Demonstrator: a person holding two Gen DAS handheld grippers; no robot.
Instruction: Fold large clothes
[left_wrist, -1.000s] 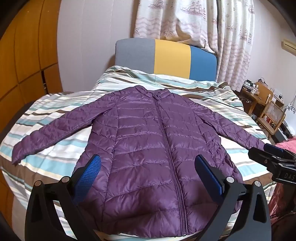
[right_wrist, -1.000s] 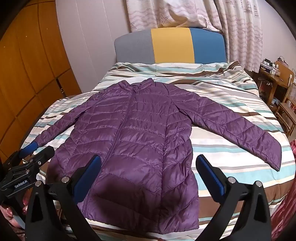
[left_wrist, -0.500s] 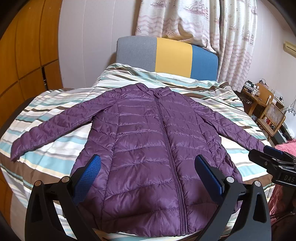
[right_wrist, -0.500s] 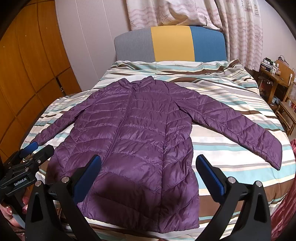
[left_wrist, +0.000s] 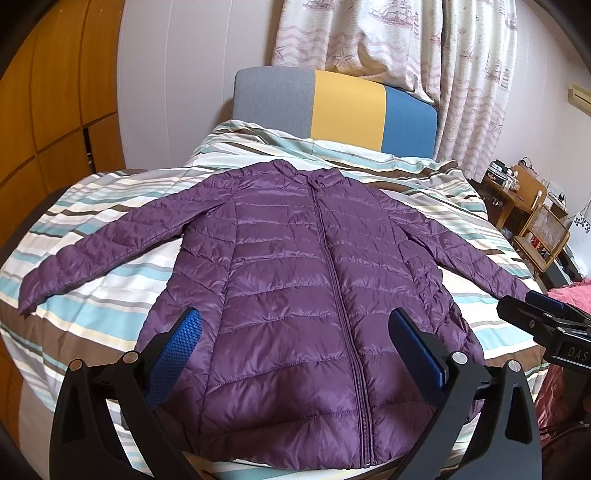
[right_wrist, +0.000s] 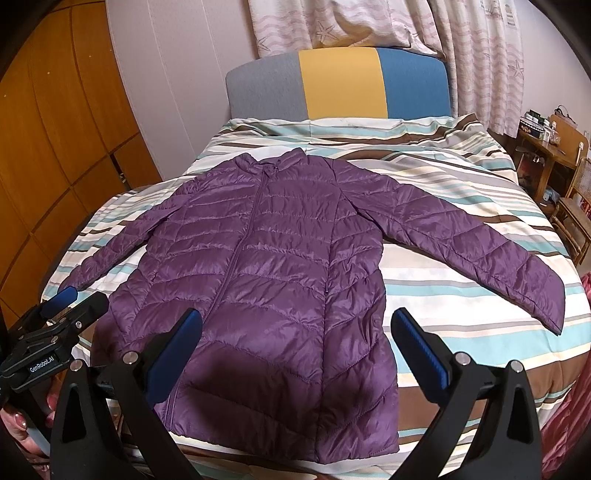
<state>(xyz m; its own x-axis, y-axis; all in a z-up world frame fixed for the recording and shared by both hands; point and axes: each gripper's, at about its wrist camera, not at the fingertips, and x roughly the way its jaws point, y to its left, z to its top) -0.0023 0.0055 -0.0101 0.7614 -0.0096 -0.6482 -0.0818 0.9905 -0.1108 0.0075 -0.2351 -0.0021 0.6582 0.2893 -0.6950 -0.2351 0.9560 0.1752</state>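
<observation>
A purple quilted down jacket (left_wrist: 314, 288) lay flat and zipped, front up, across the middle of both frames on a bed covered by a striped quilt of teal, brown and cream bands (left_wrist: 92, 321), its collar toward the grey, yellow and blue padded headboard (left_wrist: 347, 107) in the upper centre and both sleeves spread out to the sides. The left gripper (left_wrist: 295, 332) hung over the jacket's lower hem at the bottom of the left wrist view, its blue-padded jaws spread wide and holding nothing. The right gripper (right_wrist: 295, 332) hung likewise at the bottom of the right wrist view, jaws wide and empty, over the jacket's hem. Patterned pale curtains (left_wrist: 388, 37) hung in the upper part of the frame behind the headboard, and orange wooden cabinet doors (right_wrist: 48, 147) filled the left edge
</observation>
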